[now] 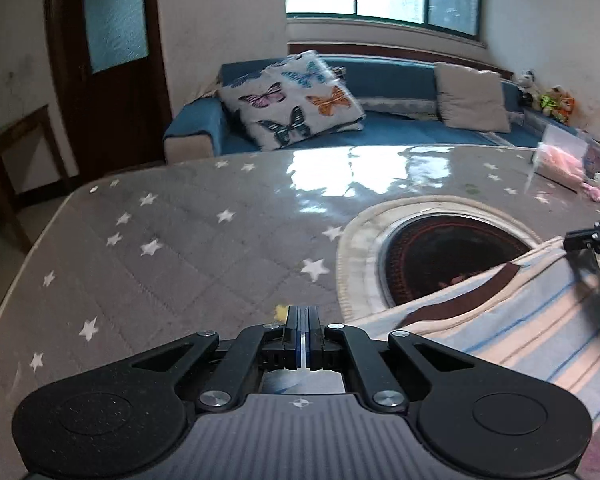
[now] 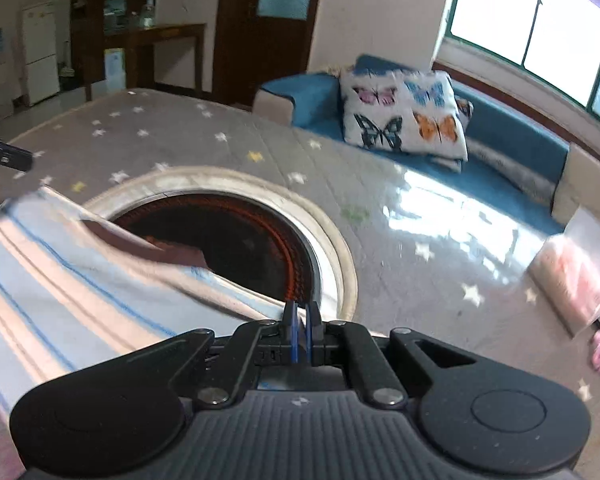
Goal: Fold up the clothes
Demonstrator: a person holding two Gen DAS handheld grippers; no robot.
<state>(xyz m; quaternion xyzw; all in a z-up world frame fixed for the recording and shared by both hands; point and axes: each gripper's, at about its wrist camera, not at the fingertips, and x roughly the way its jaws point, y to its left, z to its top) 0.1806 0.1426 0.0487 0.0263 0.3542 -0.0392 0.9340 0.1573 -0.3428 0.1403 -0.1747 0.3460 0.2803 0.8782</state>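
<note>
You are working over a grey, star-printed table [image 1: 172, 248] with a round dark heater well [image 1: 452, 256] sunk in it, a blue sofa [image 1: 388, 128] and window behind. Your left hand-held gripper [image 1: 302, 320] has its jaws pinched together on a thin edge of the striped shirt [image 1: 532, 328]. Your right hand-held gripper [image 2: 301, 312] is likewise nearly closed, the same cloth running up to its tips. Between them the shirt hangs stretched, its brown collar [image 2: 156, 246] over the well's near rim. A clear bag of pink things [image 2: 576, 276] sits at the table's far right.
</note>
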